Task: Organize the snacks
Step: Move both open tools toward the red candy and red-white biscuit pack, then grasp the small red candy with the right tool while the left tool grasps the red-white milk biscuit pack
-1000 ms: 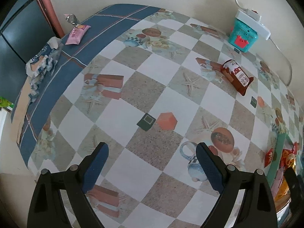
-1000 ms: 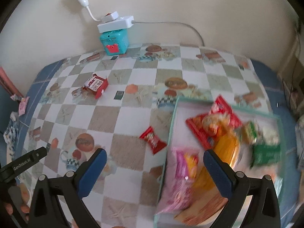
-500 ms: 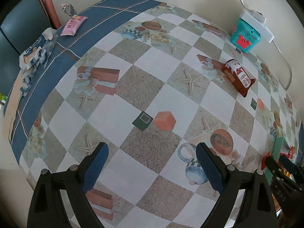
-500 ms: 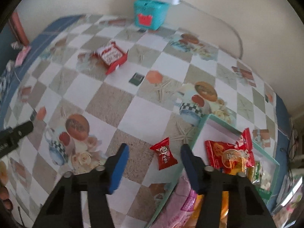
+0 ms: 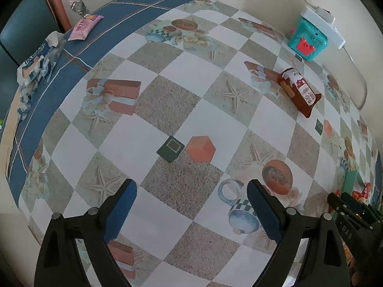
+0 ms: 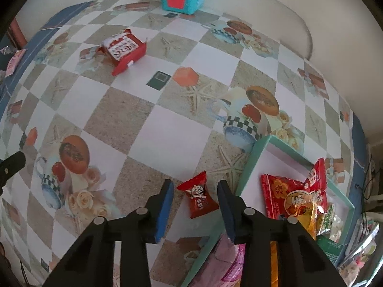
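Candy [image 6: 199, 197] lies between right hand-held gripper's [image 6: 195, 190] parted fingers.

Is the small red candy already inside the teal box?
No, the small red candy lies on the tablecloth beside the teal box, between the open right gripper.

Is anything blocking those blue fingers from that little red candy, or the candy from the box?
Nothing visible. The red candy lies between the open right gripper fingers, and only bare tablecloth separates it from the box beside it.
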`<state>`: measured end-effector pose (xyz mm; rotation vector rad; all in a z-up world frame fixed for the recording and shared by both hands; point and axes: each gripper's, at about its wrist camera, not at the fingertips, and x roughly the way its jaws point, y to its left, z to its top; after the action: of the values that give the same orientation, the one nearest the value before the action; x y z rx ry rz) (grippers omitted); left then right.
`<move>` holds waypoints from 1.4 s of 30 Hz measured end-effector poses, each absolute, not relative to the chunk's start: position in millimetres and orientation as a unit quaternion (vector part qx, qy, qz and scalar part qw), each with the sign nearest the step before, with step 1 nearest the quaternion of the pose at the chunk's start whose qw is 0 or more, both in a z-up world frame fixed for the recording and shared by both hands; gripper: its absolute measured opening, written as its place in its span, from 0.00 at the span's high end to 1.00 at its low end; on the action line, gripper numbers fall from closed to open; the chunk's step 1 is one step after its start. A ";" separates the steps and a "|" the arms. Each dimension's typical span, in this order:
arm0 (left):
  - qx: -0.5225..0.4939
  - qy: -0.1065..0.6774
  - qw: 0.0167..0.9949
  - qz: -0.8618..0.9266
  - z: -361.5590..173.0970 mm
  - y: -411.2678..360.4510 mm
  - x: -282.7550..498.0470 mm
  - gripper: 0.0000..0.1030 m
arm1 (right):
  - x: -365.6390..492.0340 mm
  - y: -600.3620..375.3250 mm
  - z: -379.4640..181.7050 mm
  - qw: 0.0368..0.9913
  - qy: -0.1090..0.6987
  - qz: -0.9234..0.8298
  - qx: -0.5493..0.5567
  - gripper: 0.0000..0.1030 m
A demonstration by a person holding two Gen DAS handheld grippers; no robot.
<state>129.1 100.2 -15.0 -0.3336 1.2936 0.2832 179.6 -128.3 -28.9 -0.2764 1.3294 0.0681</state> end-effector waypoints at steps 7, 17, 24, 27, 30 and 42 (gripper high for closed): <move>-0.164 0.605 0.769 0.124 -24.1 100.0 136.9 0.09 | 181.0 -134.3 -34.8 0.774 0.622 0.035 -0.111 0.77; -0.190 0.602 0.774 0.051 -25.7 81.4 170.8 0.09 | 200.9 -144.1 -34.7 0.781 0.620 0.028 -0.074 0.82; -0.213 0.578 0.787 0.017 -13.6 78.5 212.9 0.09 | 219.0 -149.4 -24.5 0.789 0.609 0.028 -0.073 0.82; -0.212 0.564 0.798 -0.011 -3.5 71.1 231.6 0.09 | 228.2 -154.1 -17.6 0.792 0.605 0.028 -0.072 0.82; -0.188 0.556 0.809 -0.028 4.5 60.2 251.7 0.09 | 236.4 -160.2 -6.8 0.798 0.597 0.028 -0.075 0.82; -0.006 0.561 0.819 -0.122 -12.0 5.2 299.0 0.09 | 234.0 -165.4 -1.8 0.805 0.587 0.036 -0.078 0.82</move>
<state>299.0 5.2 -12.0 -0.0131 1.1949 -0.2603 234.0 -165.4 -1.8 -0.1679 1.2567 0.0765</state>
